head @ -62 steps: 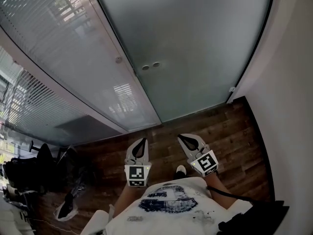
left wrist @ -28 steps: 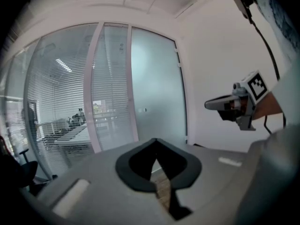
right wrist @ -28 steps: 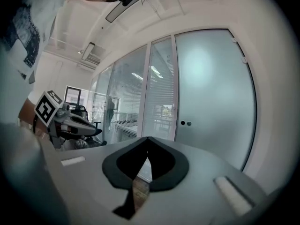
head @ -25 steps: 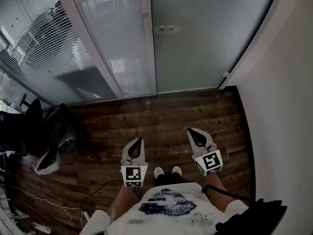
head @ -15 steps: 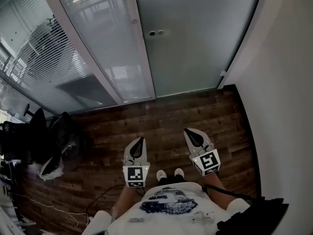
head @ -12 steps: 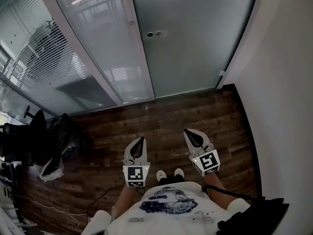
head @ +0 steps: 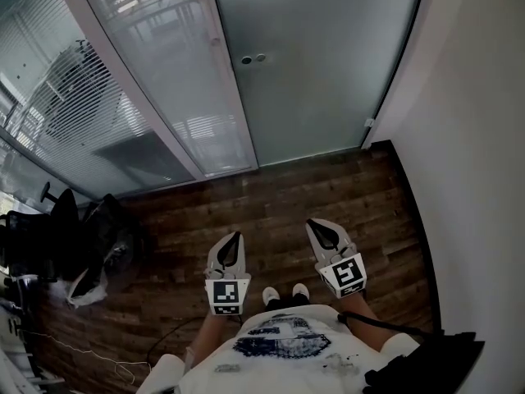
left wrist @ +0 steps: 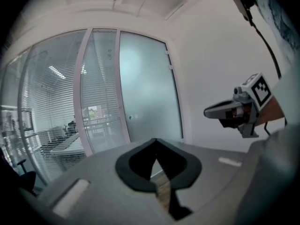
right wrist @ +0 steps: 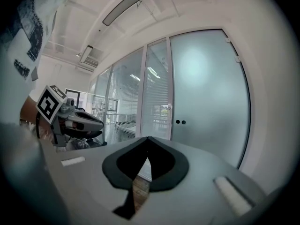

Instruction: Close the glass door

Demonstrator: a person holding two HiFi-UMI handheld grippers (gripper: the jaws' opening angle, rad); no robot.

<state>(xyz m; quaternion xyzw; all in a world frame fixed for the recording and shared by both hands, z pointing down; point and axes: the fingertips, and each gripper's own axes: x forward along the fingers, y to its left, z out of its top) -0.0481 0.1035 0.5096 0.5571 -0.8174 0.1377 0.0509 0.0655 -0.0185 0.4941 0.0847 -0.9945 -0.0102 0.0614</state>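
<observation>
The frosted glass door (head: 320, 64) fills the top of the head view, its left edge meeting the white frame post (head: 223, 80), with two small round fittings (head: 253, 58) near that edge. It shows the same way in the left gripper view (left wrist: 145, 93) and the right gripper view (right wrist: 211, 93). My left gripper (head: 235, 237) and right gripper (head: 313, 225) hang side by side in front of my body, over the wooden floor and well short of the door. Both are shut with nothing between their jaws. Each gripper view shows the other gripper off to its side.
A white wall (head: 476, 138) runs along the right. Glass partitions with blinds (head: 107, 113) stand left of the door. A black chair and bags (head: 90, 245) crowd the left, and a cable (head: 164, 327) lies on the wooden floor (head: 271, 195). My shoes (head: 283, 292) show below the grippers.
Since the earliest frame the door has dropped back, with more floor showing in front of it. Both grippers have stayed shut and low before my body, hardly shifting.
</observation>
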